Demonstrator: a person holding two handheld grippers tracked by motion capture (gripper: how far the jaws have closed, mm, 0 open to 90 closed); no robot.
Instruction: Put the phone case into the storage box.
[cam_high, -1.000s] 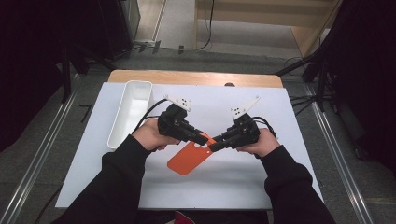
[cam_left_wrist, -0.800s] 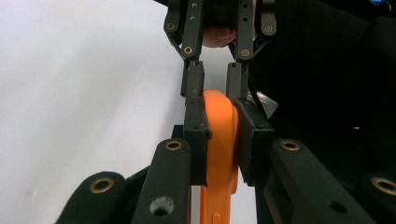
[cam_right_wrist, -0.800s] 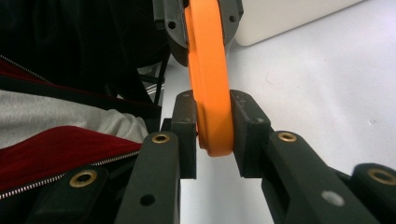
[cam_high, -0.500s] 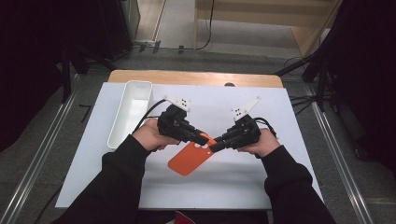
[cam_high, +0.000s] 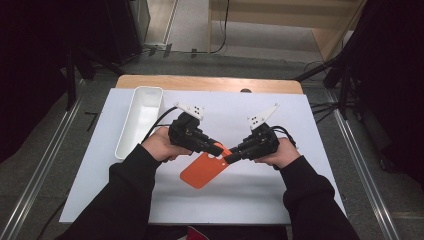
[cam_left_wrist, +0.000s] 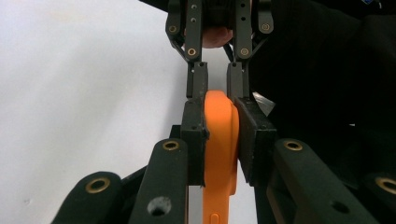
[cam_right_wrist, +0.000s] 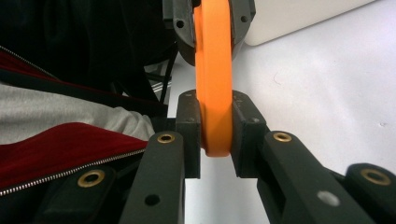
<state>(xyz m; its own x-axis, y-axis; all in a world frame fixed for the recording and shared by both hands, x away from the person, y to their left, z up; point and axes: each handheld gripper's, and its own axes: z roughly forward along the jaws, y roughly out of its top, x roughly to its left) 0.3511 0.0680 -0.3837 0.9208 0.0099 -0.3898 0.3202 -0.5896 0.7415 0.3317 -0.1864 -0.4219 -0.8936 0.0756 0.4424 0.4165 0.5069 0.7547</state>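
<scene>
High view: white tray (cam_high: 141, 118); gripper views: jaws pinching orange case (cam_left_wrist: 219, 140) edge-on.

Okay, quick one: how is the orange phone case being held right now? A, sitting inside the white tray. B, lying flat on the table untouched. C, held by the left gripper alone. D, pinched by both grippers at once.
D: the orange phone case sits between the fingers of both the left gripper and the right gripper.

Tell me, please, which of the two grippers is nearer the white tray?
The left gripper: the white tray lies just beyond that hand, while the right gripper sits farther across, both clamping the orange case.
</scene>
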